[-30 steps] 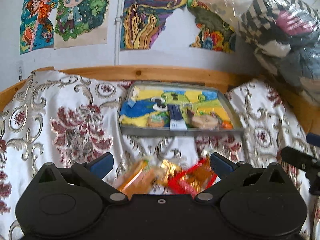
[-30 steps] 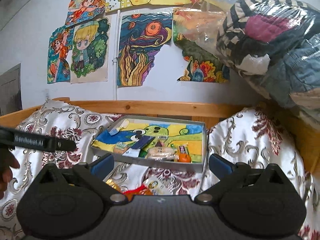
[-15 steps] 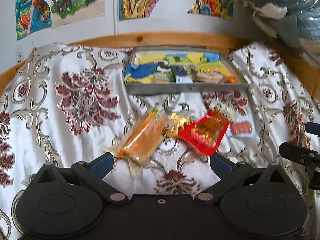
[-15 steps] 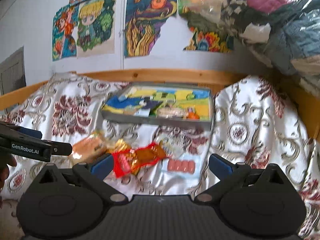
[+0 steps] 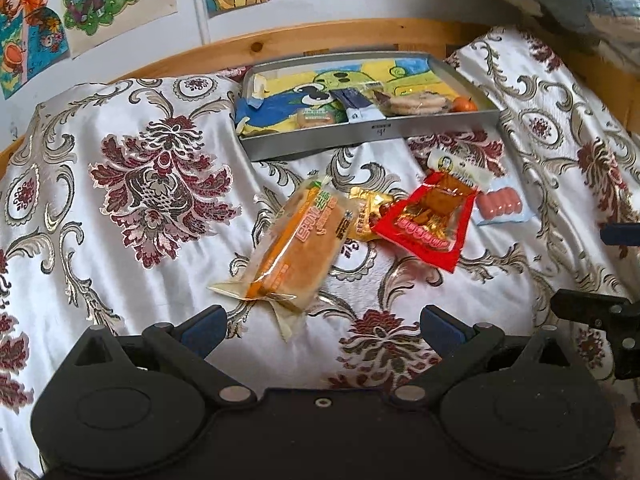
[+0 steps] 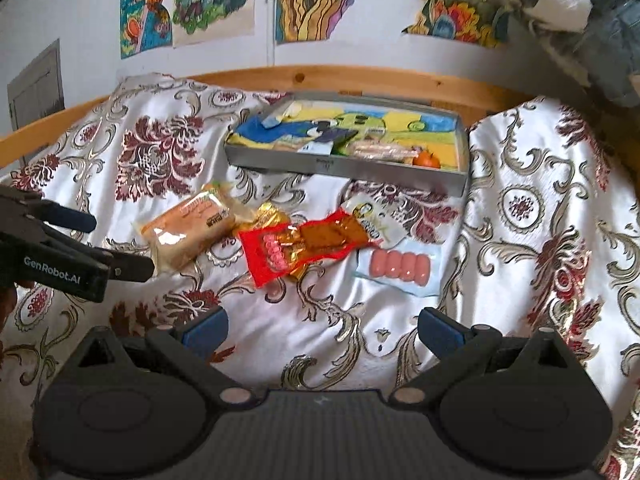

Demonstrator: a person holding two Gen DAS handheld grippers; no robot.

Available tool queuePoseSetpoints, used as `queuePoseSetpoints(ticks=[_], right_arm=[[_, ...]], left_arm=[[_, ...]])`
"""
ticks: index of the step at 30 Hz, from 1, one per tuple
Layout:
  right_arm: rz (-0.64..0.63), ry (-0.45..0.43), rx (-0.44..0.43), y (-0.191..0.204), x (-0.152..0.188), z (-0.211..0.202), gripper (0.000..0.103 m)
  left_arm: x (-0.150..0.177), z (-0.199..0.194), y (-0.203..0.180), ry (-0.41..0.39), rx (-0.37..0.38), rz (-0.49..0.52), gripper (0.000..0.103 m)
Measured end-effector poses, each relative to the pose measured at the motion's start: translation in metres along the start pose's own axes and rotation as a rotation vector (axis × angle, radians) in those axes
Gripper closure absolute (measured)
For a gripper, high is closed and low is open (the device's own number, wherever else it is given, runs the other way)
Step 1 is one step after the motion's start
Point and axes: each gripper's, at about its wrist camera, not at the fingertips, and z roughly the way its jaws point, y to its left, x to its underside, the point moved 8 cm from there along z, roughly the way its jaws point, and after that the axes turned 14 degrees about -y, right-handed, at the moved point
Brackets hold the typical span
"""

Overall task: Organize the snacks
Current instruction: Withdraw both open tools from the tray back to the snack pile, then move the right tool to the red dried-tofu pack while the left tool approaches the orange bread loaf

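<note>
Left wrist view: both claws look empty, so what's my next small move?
Probably lower the open left claw onto the orange-wrapped cake bar. It lies nearest, loose on the floral cloth, outside the grey metal tray.

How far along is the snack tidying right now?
Partly done: the grey tray already holds a few snacks. Nothing is in hand; the left gripper and right gripper are both open and empty. Left on the cloth: the bread pack, gold packet, red packet, sausage pack and the white packet.
</note>
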Motion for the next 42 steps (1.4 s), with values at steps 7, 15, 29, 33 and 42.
queuePoseSetpoints(ticks=[7,15,29,33,42], right_arm=[[0.044,0.068,-0.046,0.006,0.001,0.02,0.0],[0.117,0.125,-0.048,0.005,-0.003,0.052,0.0],[0.306,0.163,-0.017,-0.001,-0.019,0.123,0.0],[0.343,0.166,0.014,-0.001,-0.025,0.146,0.0],[0.401,0.198,0.124,-0.009,-0.016,0.178,0.01]], left_arm=[[0.001,0.02,0.012,0.023,-0.002,0.002,0.001],[-0.005,0.044,0.023,0.012,-0.017,0.005,0.001],[0.0,0.071,0.027,-0.035,-0.039,0.075,0.001],[0.0,0.076,0.027,-0.049,-0.046,0.087,0.001],[0.002,0.082,0.023,-0.053,-0.021,0.086,0.003]])
